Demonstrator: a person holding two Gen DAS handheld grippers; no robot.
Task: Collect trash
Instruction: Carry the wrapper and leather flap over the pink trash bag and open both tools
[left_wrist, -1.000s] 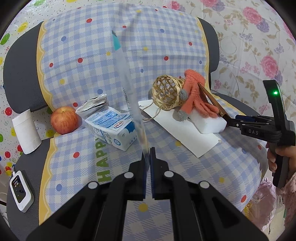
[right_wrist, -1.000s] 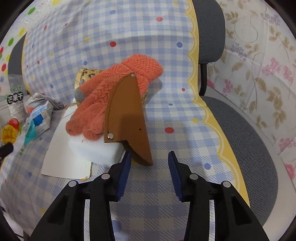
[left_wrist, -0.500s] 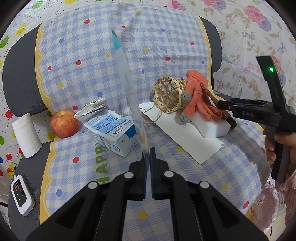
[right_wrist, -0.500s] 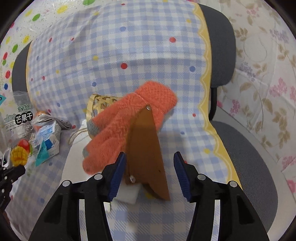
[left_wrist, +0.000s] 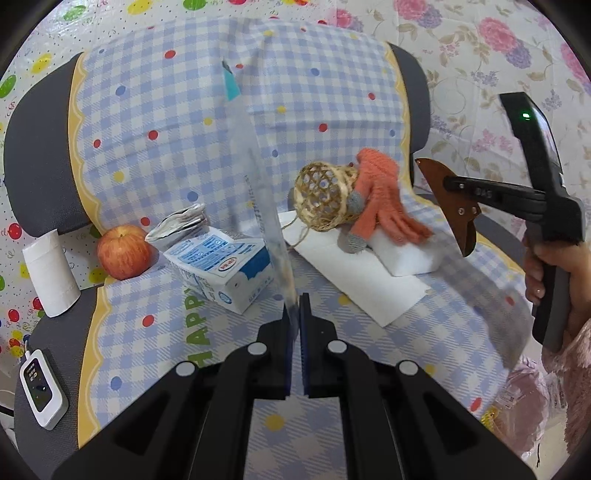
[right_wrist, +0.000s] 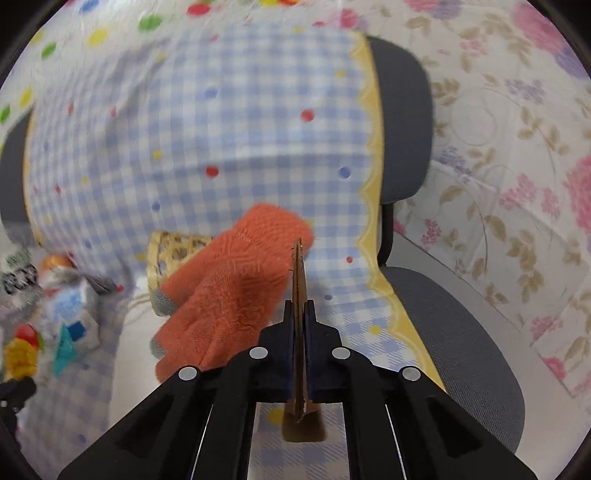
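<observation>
The right tool (right_wrist: 300, 306), gripped by a hand (left_wrist: 554, 266), hangs lifted above the checked chair (left_wrist: 177, 133) and has just closed, pinching a brown leather piece (left_wrist: 448, 205) clear of the orange glove (left_wrist: 384, 199). The left tool (left_wrist: 295, 310) tilts downward, pinched on a clear bag (left_wrist: 258, 177) seen edge-on. The right view is blurred. A milk carton (left_wrist: 221, 266) lies on the seat.

a flat brown leather piece (right_wrist: 297, 280) with rivets stands edge-on, lifted clear beside the orange glove (right_wrist: 229, 291).
</observation>
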